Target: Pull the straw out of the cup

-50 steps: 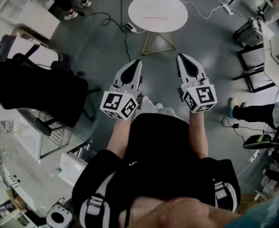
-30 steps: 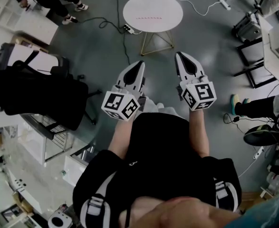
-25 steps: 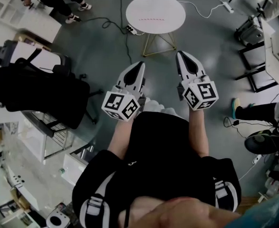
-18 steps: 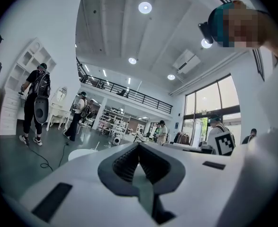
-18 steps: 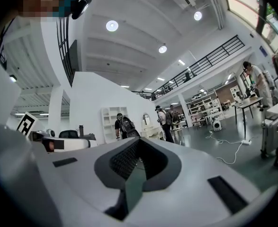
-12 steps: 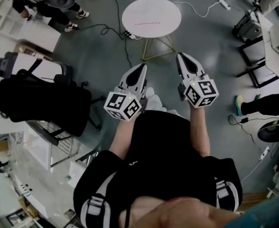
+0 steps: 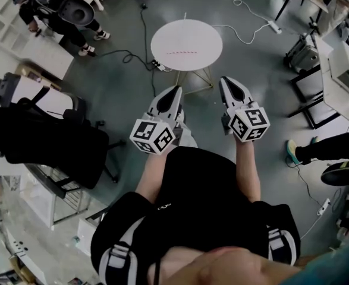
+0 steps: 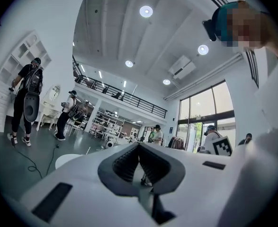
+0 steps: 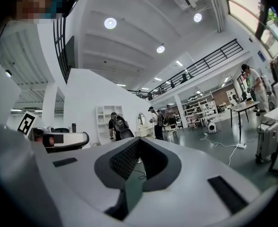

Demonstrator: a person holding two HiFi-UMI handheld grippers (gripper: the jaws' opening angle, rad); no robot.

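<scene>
A round white table (image 7: 186,35) on gold legs stands on the grey floor ahead of me. A thin reddish line (image 7: 181,52) lies across its top. A thin pale stick (image 8: 87,150) rises at the table's edge (image 8: 68,160) in the left gripper view. I cannot make out a cup. My left gripper (image 7: 175,89) and right gripper (image 7: 226,81) are held level side by side, short of the table. Both are shut with nothing between the jaws. Each gripper view shows its own pads, left gripper (image 8: 139,144) and right gripper (image 9: 138,140), meeting at the tip.
A black backpack (image 7: 43,138) rests on a chair at the left. A black cable and a power strip (image 7: 156,64) lie on the floor beside the table. People stand at the far left (image 7: 64,10). Desks and a stand (image 7: 308,94) line the right side.
The table has drawn closer and sits lower in the head view. Both grippers have moved forward toward it, staying shut and side by side.
</scene>
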